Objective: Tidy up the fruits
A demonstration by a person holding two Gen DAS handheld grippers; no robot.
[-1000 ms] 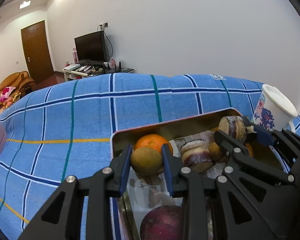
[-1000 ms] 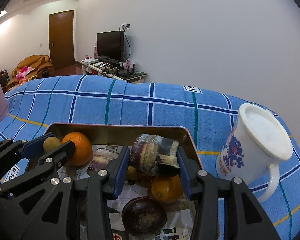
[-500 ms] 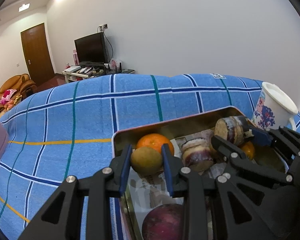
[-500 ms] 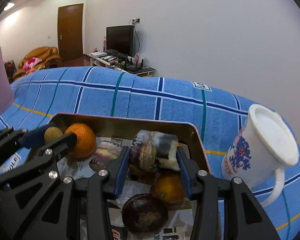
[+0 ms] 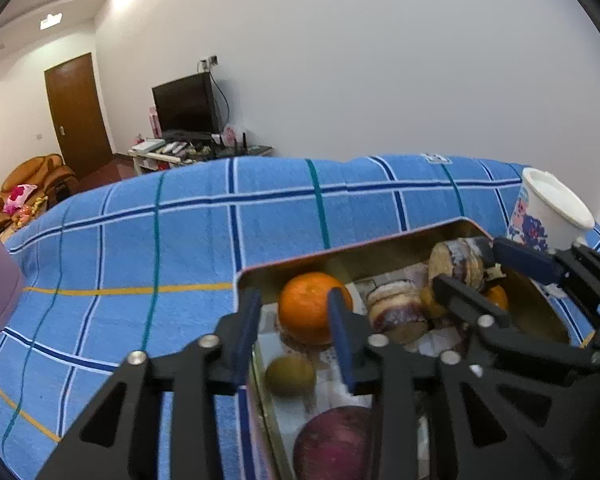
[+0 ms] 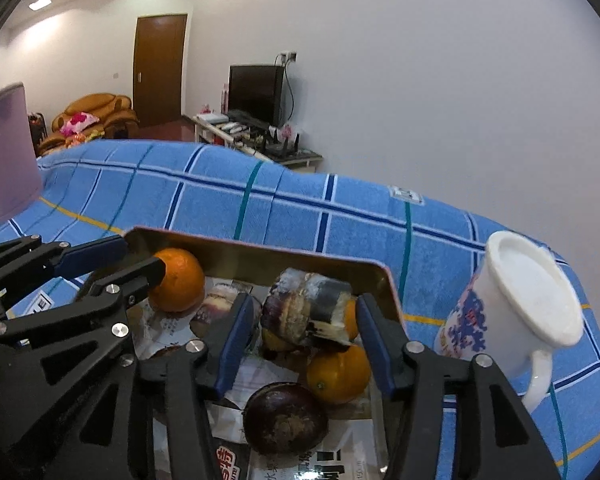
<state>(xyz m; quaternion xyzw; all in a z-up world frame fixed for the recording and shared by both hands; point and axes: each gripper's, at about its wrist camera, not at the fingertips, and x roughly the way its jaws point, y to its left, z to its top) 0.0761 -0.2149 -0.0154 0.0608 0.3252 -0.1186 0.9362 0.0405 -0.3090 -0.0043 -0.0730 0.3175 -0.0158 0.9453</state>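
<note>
Left wrist view: the left tool (image 5: 294, 330) hangs with its fingers spread over the near left corner of the metal tin (image 5: 384, 242), pinching nothing. A small brown fruit (image 5: 290, 374) lies loose on the paper lining below the gap, and the orange (image 5: 308, 307) sits just behind it against the back wall. A dark red round fruit (image 5: 336, 444) fills the near end of the tin. The tin rests on a blue checked cover (image 5: 180, 240); whether that is a bed or a tabletop I cannot tell. A white mug (image 5: 548, 212) stands just beside the tin's far right corner.

Right wrist view: the right tool (image 6: 304, 340) is also spread, its pads standing clear on either side of a striped, stubby chunk (image 6: 306, 308) that sits on top of a pile of small oranges (image 6: 338, 372). A dark brown round fruit (image 6: 286, 418) lies in front of them on the newspaper.

Risks from here, as I judge them: the chunk perches on round fruit, so a nudge from either pad could roll it off or set the oranges shifting. The two tools work close together inside one tin and may knock each other. The mug (image 6: 516, 312) is tilted in this view and near the right tool's outer finger, so a wide swing could tip it.
</note>
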